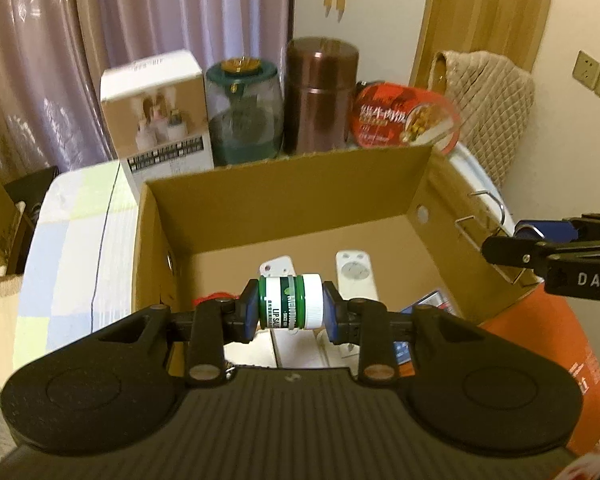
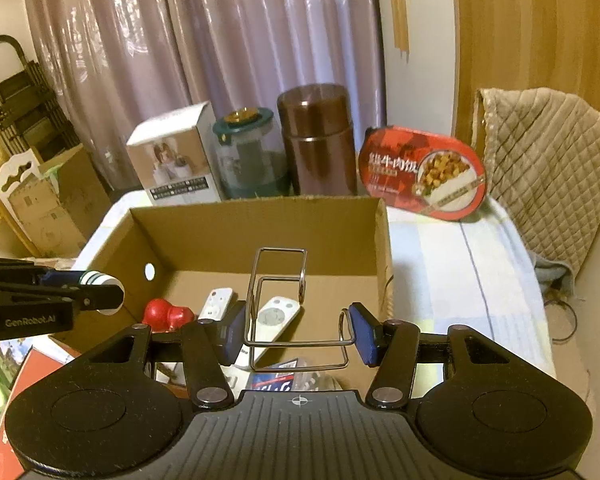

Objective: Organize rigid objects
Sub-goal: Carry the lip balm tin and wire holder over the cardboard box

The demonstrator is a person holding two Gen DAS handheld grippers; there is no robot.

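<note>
My left gripper (image 1: 290, 306) is shut on a small green jar with a white lid (image 1: 291, 303), held above the near edge of an open cardboard box (image 1: 288, 184). It also shows in the right wrist view (image 2: 100, 294) at the left. My right gripper (image 2: 298, 334) is shut on a bent wire rack (image 2: 278, 300), held over the box (image 2: 260, 224). In the left wrist view the right gripper (image 1: 540, 248) shows beyond the box's right wall with the rack (image 1: 488, 216). Inside the box lie two white remotes (image 2: 276, 320) (image 2: 216, 302) and a red object (image 2: 168, 314).
Behind the box stand a white carton (image 2: 176, 156), a green glass jar (image 2: 248, 156), a brown flask (image 2: 318, 140) and a red meal tub (image 2: 424, 172). A quilted cloth (image 2: 548, 160) hangs at the right. An orange box (image 1: 540, 352) lies beside the cardboard box.
</note>
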